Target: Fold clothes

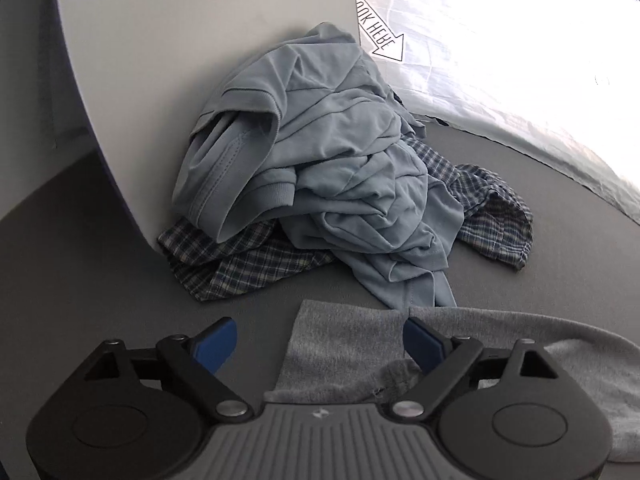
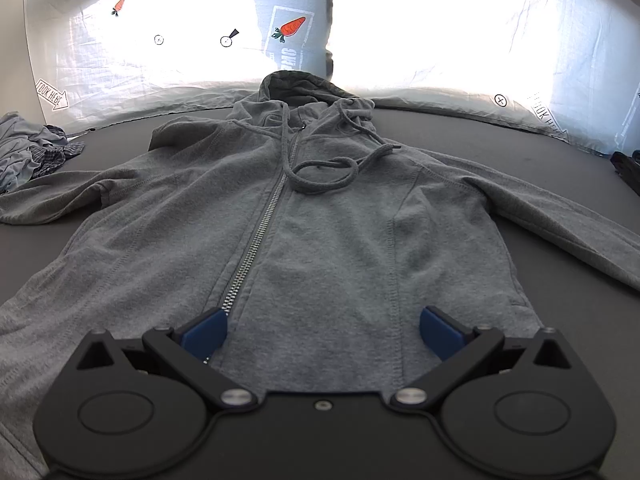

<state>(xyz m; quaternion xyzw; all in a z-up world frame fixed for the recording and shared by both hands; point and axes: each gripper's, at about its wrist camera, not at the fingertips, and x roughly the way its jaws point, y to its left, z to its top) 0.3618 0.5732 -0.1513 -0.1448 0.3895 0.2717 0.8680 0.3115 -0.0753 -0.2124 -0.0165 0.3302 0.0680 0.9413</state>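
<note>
Hoodie (image 2: 320,216): grey, zip-front, laid flat and face up on the dark desk (image 2: 520,136), hood away from the right wrist camera. Zip (image 2: 256,248) closed along the visible length. Both sleeves spread outward to either side. Drawstring (image 2: 332,168) looped loosely over the chest.

Sleeve (image 1: 344,344): grey sleeve end of the hoodie, seen by the left wrist camera, lying flat on the desk under the left tool.

Left tool (image 1: 320,344): blue fingers spread wide, nothing gripped; the sleeve end lies between and below them, one finger just beside its seam.

Right tool (image 2: 322,334): fingers wide apart, nothing gripped, poised over the hoodie's lower front, the zip just beside one finger.

Blue shirt (image 1: 320,160): light blue, crumpled in a heap, resting against a white panel (image 1: 180,40) at the desk's far-left corner.

Plaid garment (image 1: 248,260): dark checked cloth, bunched beneath the blue shirt, showing on both sides of it.

Backdrop (image 2: 440,40): pale, brightly lit sheet printed with carrots and arrows, behind the desk.
</note>
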